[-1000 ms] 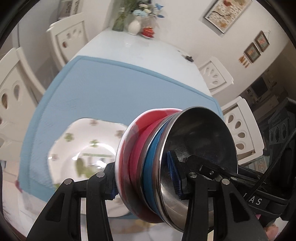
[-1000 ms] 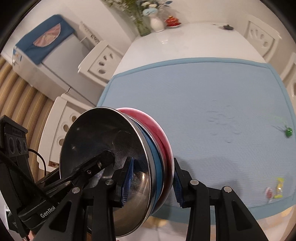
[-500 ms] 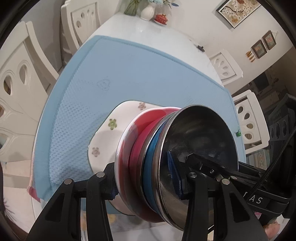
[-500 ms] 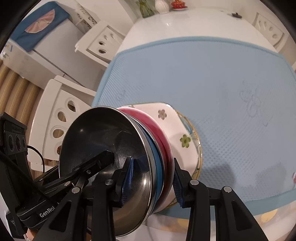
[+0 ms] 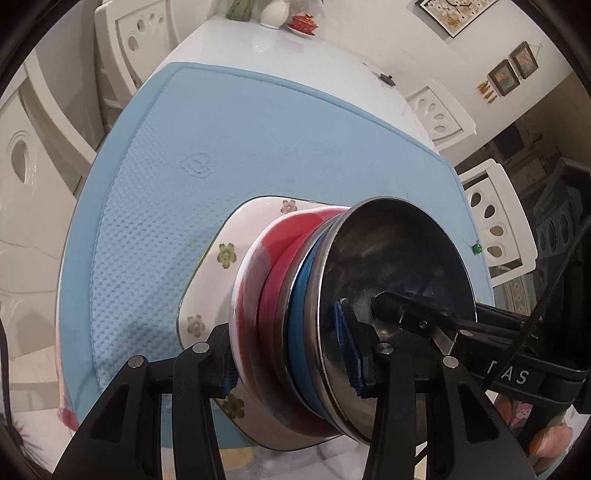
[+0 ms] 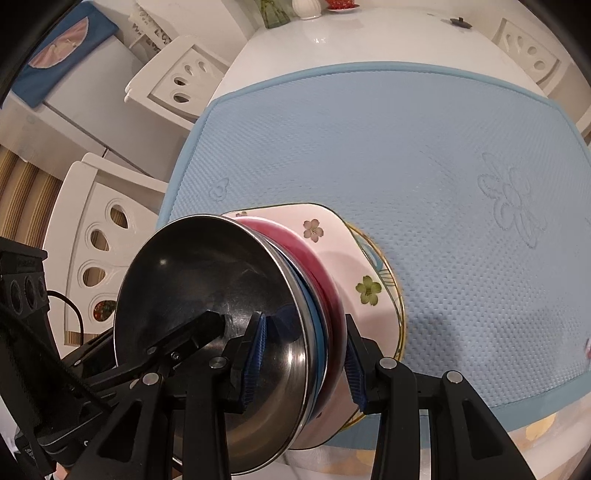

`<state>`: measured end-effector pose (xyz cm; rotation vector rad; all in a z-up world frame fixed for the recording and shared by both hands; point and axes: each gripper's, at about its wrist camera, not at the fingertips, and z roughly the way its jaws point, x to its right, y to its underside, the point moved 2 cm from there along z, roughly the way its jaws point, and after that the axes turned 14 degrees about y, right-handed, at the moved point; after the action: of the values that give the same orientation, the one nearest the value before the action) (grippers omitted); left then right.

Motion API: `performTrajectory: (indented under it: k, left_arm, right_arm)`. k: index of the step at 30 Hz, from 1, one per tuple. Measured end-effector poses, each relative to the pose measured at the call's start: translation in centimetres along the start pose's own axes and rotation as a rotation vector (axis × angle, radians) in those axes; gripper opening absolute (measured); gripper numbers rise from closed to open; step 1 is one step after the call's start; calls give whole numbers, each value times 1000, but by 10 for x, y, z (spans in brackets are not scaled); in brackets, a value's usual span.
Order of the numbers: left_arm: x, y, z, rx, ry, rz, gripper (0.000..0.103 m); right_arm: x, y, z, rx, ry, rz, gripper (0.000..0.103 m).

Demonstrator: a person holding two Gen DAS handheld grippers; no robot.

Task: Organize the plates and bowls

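A nested stack of bowls is clamped by its rim from both sides: a steel bowl [image 5: 399,266] on top, then a blue bowl [image 5: 300,295] and a red bowl [image 5: 284,251]. My left gripper [image 5: 288,354] is shut on one side of the stack's rim. My right gripper [image 6: 304,358] is shut on the opposite side of the steel bowl [image 6: 207,280] and red bowl [image 6: 314,262]. Directly under the stack lies a white flowered plate [image 5: 225,258] [image 6: 369,266], itself on a gold-rimmed plate [image 6: 386,275]. Whether the stack touches the plate is hidden.
A blue mat [image 5: 221,129] [image 6: 443,147] covers the near part of the white table [image 5: 280,51]. White chairs [image 5: 439,114] [image 6: 107,240] ring the table. A vase and a red dish [image 5: 303,24] stand at the far end. A small green object [image 5: 477,248] lies at the mat's right edge.
Both grippers came down and forward with the bowl stack. The flowered plate, earlier off to the side, now lies right beneath the stack. Both grips are unchanged.
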<state>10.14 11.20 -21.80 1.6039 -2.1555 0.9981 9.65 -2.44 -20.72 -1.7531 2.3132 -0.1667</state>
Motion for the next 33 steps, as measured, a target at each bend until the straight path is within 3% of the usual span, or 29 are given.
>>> performTrajectory:
  k: [4, 14, 16, 18, 22, 26, 29, 33]
  left_arm:
    - [1, 0, -7, 0, 16, 18, 41]
    - [19, -6, -62, 96, 21, 50, 44]
    - [29, -8, -71, 121, 17, 74, 44]
    - [40, -9, -80, 150, -5, 92, 44]
    - [69, -8, -98, 221, -37, 138, 46]
    - [94, -8, -109, 283, -119, 188, 49]
    - [108, -5, -115, 302, -131, 190, 49]
    - [128, 3, -115, 304, -137, 205, 49]
  right_arm:
    - [9, -2, -2, -22, -28, 39, 39]
    - [28, 14, -55, 29, -30, 123, 39]
    - [24, 18, -69, 56, -22, 113, 46]
    - [18, 20, -84, 94, -2, 80, 54]
    - [7, 23, -116, 194, 77, -10, 54]
    - [9, 27, -141, 276, 186, -51, 55]
    - [19, 35, -153, 302, 235, -79, 55]
    - [34, 47, -160, 301, 236, -66, 55]
